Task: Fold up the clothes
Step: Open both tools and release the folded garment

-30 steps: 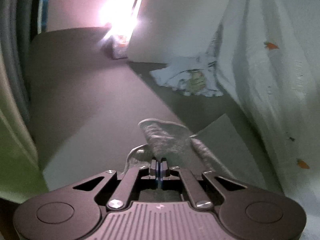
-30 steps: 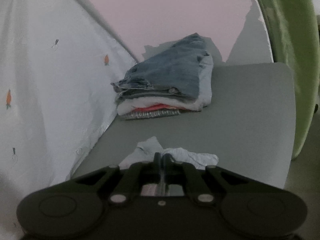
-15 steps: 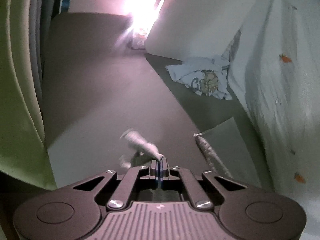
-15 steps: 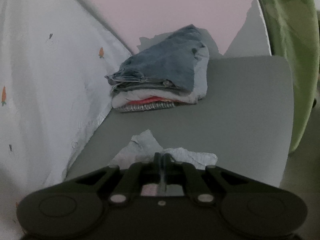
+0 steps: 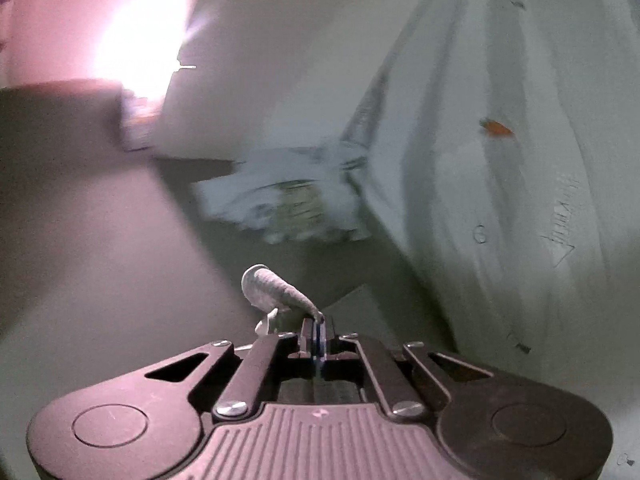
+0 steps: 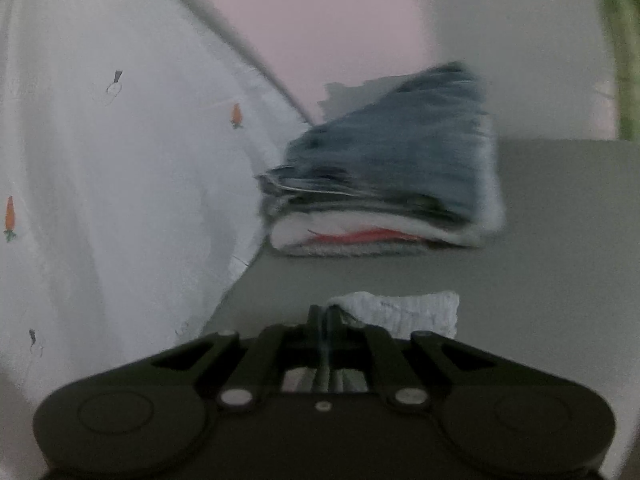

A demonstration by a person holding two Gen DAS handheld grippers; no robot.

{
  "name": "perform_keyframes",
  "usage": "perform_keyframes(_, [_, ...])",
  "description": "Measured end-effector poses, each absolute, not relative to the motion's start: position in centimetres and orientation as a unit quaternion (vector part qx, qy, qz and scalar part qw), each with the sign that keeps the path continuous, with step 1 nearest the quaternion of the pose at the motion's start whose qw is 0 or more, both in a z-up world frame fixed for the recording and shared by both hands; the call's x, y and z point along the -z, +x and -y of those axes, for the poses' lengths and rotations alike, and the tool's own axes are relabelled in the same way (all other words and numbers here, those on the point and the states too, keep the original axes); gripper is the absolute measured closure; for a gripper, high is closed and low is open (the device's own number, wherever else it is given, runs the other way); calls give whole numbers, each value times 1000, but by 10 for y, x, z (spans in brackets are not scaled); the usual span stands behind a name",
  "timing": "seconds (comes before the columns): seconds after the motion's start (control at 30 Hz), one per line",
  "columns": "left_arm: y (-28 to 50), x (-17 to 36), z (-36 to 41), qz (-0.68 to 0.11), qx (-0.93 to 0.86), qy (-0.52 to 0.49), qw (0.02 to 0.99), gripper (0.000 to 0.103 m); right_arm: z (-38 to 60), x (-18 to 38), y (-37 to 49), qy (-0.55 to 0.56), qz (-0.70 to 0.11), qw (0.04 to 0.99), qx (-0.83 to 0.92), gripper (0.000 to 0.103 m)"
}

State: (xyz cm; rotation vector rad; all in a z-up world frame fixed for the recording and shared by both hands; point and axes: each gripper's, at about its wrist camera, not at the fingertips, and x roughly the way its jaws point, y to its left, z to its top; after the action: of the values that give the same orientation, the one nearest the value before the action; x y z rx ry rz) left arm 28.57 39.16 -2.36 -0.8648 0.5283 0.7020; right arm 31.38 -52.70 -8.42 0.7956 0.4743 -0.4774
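My left gripper (image 5: 319,326) is shut on a corner of a small grey-white garment (image 5: 272,294), which sticks up as a twisted roll just left of the fingertips. My right gripper (image 6: 325,316) is shut on another edge of the same pale ribbed garment (image 6: 408,310), which spreads to the right of the fingertips above the grey surface (image 6: 540,280). The rest of the garment hangs below both grippers, out of view.
A folded stack topped by blue jeans (image 6: 392,176) lies ahead of the right gripper. A crumpled white printed shirt (image 5: 288,200) lies ahead of the left gripper. A white sheet with small carrot prints (image 5: 500,160) hangs alongside; it also shows in the right wrist view (image 6: 100,160).
Both grippers have swung while holding the garment; the views are now blurred. The cloth at the left gripper has drawn up from a loose flap into a tight roll. The folded stack looks closer.
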Motion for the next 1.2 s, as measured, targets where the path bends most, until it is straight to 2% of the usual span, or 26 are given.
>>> perform_keyframes(0.13, [406, 50, -393, -292, -321, -370, 822, 101, 517, 96, 424, 337, -280, 870, 225, 98])
perform_keyframes(0.17, [437, 64, -392, -315, -320, -350, 822, 97, 512, 102, 450, 320, -300, 868, 234, 93])
perform_keyframes(0.2, [467, 77, -392, -338, -319, -330, 822, 95, 506, 108, 468, 307, -312, 865, 246, 84])
perform_keyframes(0.27, [512, 103, -388, -381, -320, -294, 816, 89, 494, 117, 494, 292, -323, 862, 262, 80])
perform_keyframes(0.3, [521, 112, -386, -388, -312, -291, 817, 81, 485, 119, 497, 292, -321, 863, 260, 59])
perform_keyframes(0.37, [530, 124, -381, -394, -300, -286, 821, 71, 462, 120, 493, 281, -315, 870, 254, 35])
perform_keyframes(0.47, [510, 131, -375, -387, -292, -275, 830, 54, 415, 123, 472, 202, -331, 892, 233, 36])
perform_keyframes(0.53, [489, 136, -373, -390, -291, -266, 832, 52, 376, 131, 452, 133, -355, 898, 222, 35])
perform_keyframes(0.63, [448, 143, -370, -401, -293, -267, 826, 50, 321, 148, 420, 65, -396, 896, 189, 27])
perform_keyframes(0.8, [384, 156, -359, -418, -282, -297, 811, 46, 239, 168, 371, 7, -422, 898, 124, 24])
perform_keyframes(0.97, [364, 167, -355, -430, -269, -290, 812, 45, 150, 169, 332, -145, -382, 912, 35, 26])
perform_keyframes(1.03, [367, 171, -353, -435, -261, -273, 817, 45, 117, 167, 315, -216, -345, 913, -5, 37])
perform_keyframes(1.1, [375, 172, -356, -430, -253, -249, 830, 45, 91, 167, 302, -251, -327, 910, -33, 60])
perform_keyframes(1.17, [384, 172, -360, -423, -245, -224, 843, 45, 72, 167, 293, -248, -328, 910, -50, 67])
perform_keyframes(1.2, [390, 173, -363, -421, -238, -216, 848, 45, 64, 167, 289, -239, -332, 911, -56, 68])
